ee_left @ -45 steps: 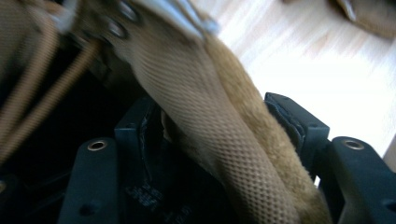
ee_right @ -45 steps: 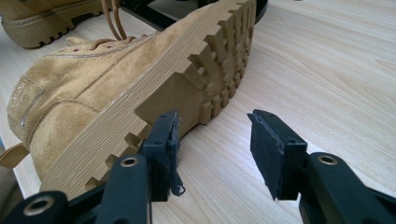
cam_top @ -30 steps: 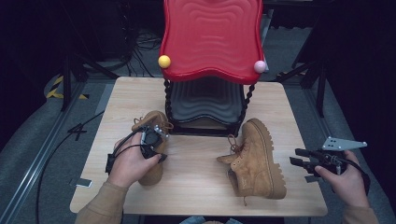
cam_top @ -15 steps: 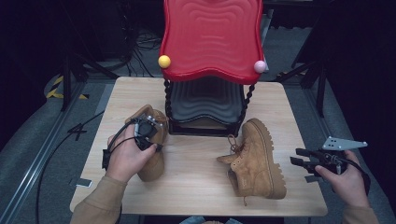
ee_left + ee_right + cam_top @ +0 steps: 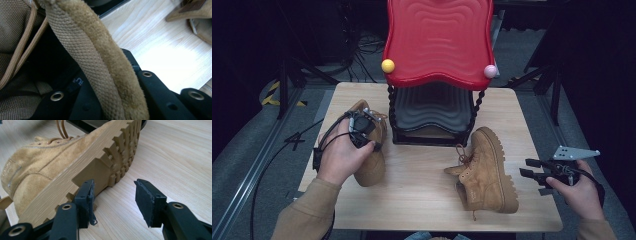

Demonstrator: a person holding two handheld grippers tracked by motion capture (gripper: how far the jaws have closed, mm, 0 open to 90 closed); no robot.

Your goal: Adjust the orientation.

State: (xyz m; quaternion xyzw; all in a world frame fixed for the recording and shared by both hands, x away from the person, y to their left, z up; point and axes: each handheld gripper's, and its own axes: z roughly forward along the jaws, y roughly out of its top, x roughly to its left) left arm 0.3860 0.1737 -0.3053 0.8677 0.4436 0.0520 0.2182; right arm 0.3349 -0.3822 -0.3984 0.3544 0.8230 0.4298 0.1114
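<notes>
The left gripper [image 5: 362, 131] is clamped on the collar [image 5: 107, 75] of the left boot [image 5: 371, 150]; in the left gripper view the padded rim runs straight between the jaws, with the dark lining on one side and the wooden table [image 5: 160, 45] on the other. Those jaws have just been closing, and the collar is pinched between them. The boot sits at the left side of the table, just beside the black lower tier [image 5: 432, 112] of the red rack [image 5: 437, 40]. Its long axis runs roughly from the person toward the far edge, toe toward the person and opening toward the rack.

The right gripper [image 5: 532, 171] hangs released off the right table edge, nothing between its jaws. In its own view the right boot [image 5: 62, 170] lies on its side just ahead, lugged sole facing the pads, long axis running away toward the rack.

Judged from this, the job is at an early stage: one boot is gripped but not yet placed on the rack, and the other boot is untouched.
</notes>
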